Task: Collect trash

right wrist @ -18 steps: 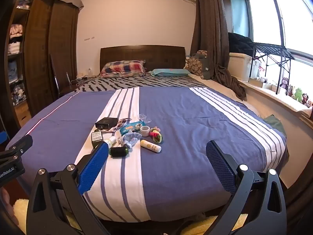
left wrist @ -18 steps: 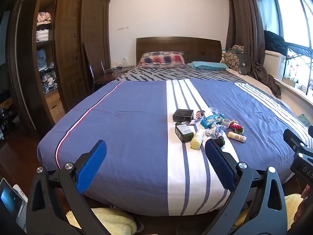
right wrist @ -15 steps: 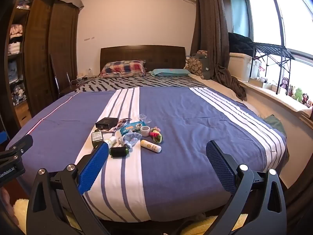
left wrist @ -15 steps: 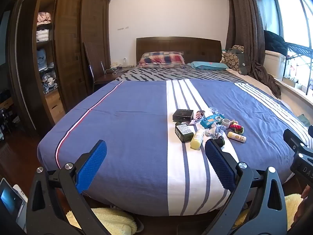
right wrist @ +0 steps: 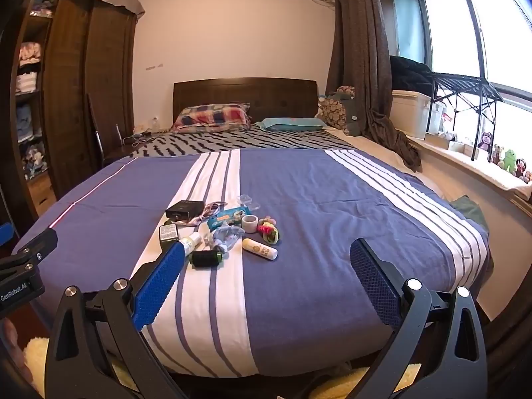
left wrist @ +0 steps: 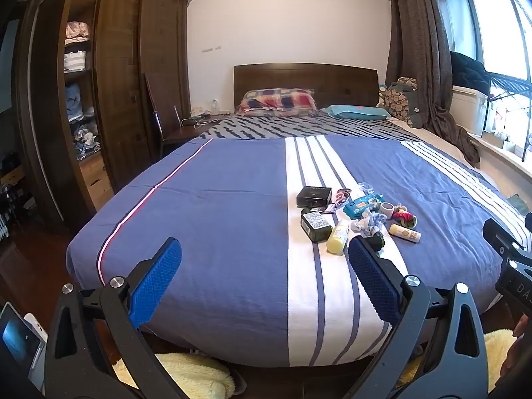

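Observation:
A cluster of small items lies on the bed's white stripe: a black box (left wrist: 314,197) (right wrist: 185,209), a dark box with a label (left wrist: 316,224), a yellow bottle (left wrist: 337,241), a blue wipes packet (right wrist: 229,216), a tape roll (right wrist: 249,223), a crumpled wrapper (right wrist: 224,235), a black spool (right wrist: 206,258) and a cream tube (right wrist: 259,249). My left gripper (left wrist: 264,256) hangs open at the foot of the bed, short of the cluster. My right gripper (right wrist: 266,256) is open too, with nothing between its fingers.
The bed (left wrist: 216,206) has a blue striped cover, with pillows (left wrist: 278,99) at a dark headboard. A wooden wardrobe (left wrist: 109,76) stands at left, a curtain and window ledge (right wrist: 472,163) at right. A yellow fluffy mat (left wrist: 196,375) lies on the floor below the bed's foot.

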`<action>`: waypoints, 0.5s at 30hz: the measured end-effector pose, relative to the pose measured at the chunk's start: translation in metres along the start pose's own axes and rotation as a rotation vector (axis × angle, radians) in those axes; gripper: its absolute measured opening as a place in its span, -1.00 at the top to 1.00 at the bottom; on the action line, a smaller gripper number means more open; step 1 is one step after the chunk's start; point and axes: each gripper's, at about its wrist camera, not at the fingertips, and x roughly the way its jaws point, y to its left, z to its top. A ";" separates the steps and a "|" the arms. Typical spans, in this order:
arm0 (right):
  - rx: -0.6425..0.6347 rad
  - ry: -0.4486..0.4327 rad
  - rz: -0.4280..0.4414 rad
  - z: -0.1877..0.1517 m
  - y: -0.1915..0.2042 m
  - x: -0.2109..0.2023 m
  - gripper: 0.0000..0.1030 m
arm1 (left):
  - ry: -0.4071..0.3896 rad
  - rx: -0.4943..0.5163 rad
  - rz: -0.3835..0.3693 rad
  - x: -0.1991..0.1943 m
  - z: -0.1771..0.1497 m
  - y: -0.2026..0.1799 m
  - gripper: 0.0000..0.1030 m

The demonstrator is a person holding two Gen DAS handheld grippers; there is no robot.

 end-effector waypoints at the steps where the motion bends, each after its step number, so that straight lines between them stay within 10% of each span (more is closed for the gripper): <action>1: 0.000 0.000 0.000 0.000 0.000 0.000 -0.94 | 0.001 0.001 0.000 -0.001 -0.001 -0.002 -0.85; 15: 0.000 -0.002 0.001 0.000 -0.002 0.002 -0.94 | -0.004 0.003 0.001 -0.006 0.002 0.004 -0.85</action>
